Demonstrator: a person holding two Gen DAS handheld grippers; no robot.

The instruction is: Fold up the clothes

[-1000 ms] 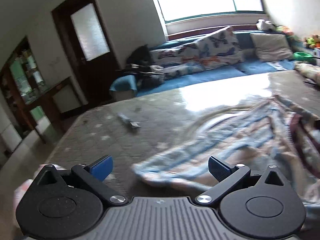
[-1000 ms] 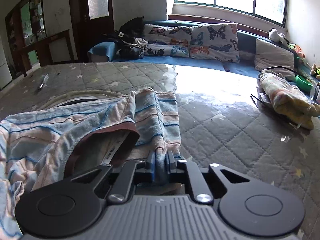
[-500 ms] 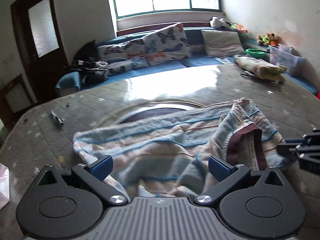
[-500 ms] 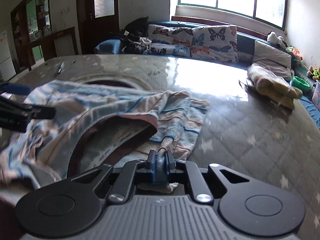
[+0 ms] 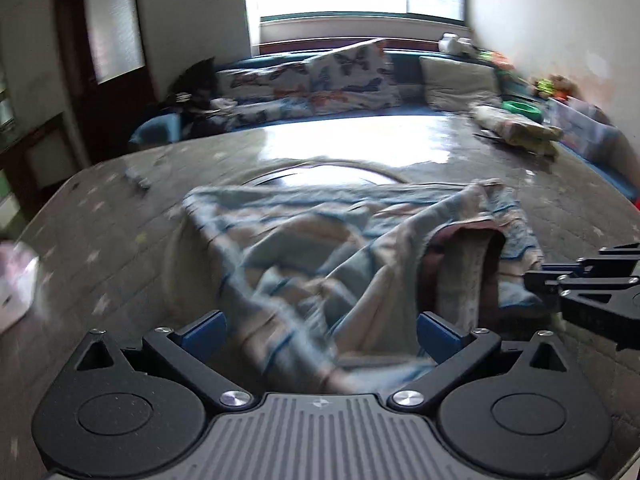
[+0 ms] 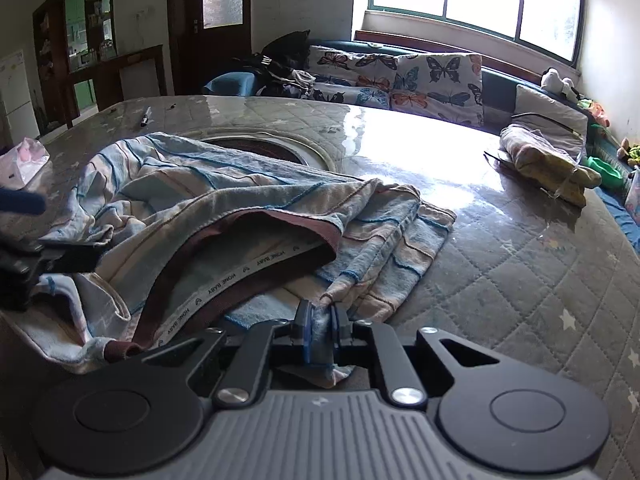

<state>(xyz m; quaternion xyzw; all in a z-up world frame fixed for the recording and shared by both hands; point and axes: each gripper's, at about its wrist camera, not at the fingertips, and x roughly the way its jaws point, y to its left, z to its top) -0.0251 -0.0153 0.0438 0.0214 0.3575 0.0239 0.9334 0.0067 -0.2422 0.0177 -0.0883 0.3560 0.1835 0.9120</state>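
While my right gripper [image 6: 319,330] pinches a near edge of the blue-and-beige striped knit garment [image 6: 224,204] crumpled on the grey quilted desk [image 6: 520,256], my left gripper [image 5: 320,330] hovers with jaws spread over its near-left folds. Closing there, I judge, could catch several layers and drag the garment askew.

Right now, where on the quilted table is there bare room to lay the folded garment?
Free: the quilted table between the striped garment and the yellowish bundle, and the glossy far stretch. Crowded: the near-left, under the garment, by the pink tissue pack.
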